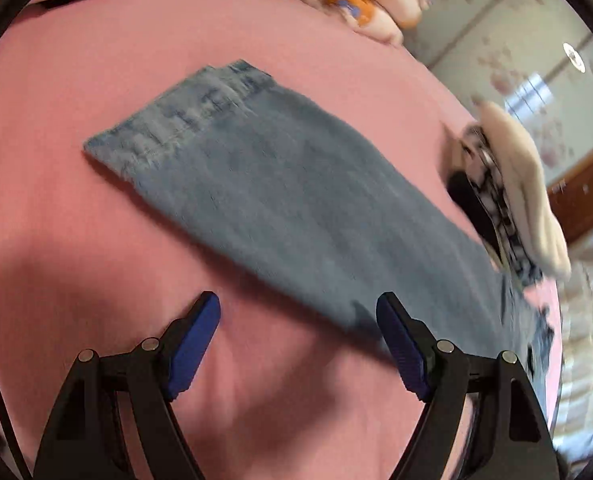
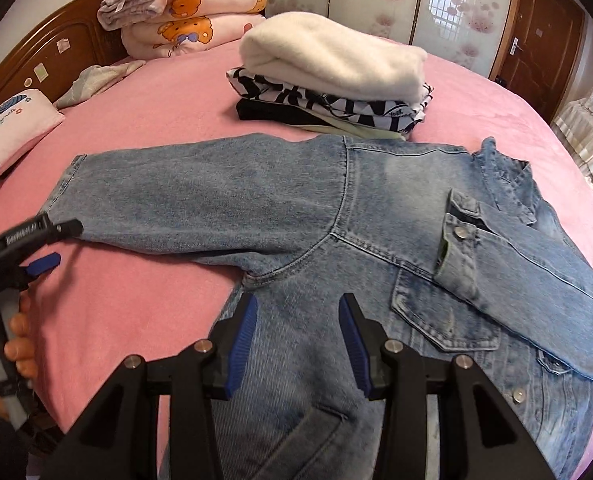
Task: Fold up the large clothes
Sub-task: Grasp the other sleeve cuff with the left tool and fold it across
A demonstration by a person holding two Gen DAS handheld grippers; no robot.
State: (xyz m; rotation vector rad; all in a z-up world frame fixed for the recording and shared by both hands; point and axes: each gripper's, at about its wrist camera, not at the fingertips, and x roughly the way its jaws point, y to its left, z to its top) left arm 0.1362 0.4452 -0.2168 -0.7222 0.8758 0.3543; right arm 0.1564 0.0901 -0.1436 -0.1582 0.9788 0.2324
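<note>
A light-blue denim jacket (image 2: 376,240) lies flat on the pink bed (image 2: 144,300). Its right sleeve (image 2: 508,268) is folded across the chest. Its left sleeve (image 2: 200,204) stretches out to the left; it also shows in the left wrist view (image 1: 296,200), cuff at the far end. My left gripper (image 1: 298,312) is open and empty, hovering just above the near edge of that sleeve; it also shows in the right wrist view (image 2: 56,246) at the sleeve's cuff. My right gripper (image 2: 296,320) is open and empty above the jacket's body near the armpit.
A stack of folded clothes (image 2: 332,88) with a white fleece on top sits behind the jacket, also in the left wrist view (image 1: 508,184). Folded pink quilts (image 2: 184,12) and a pillow (image 2: 12,124) lie at the headboard. A wooden door (image 2: 536,20) stands far right.
</note>
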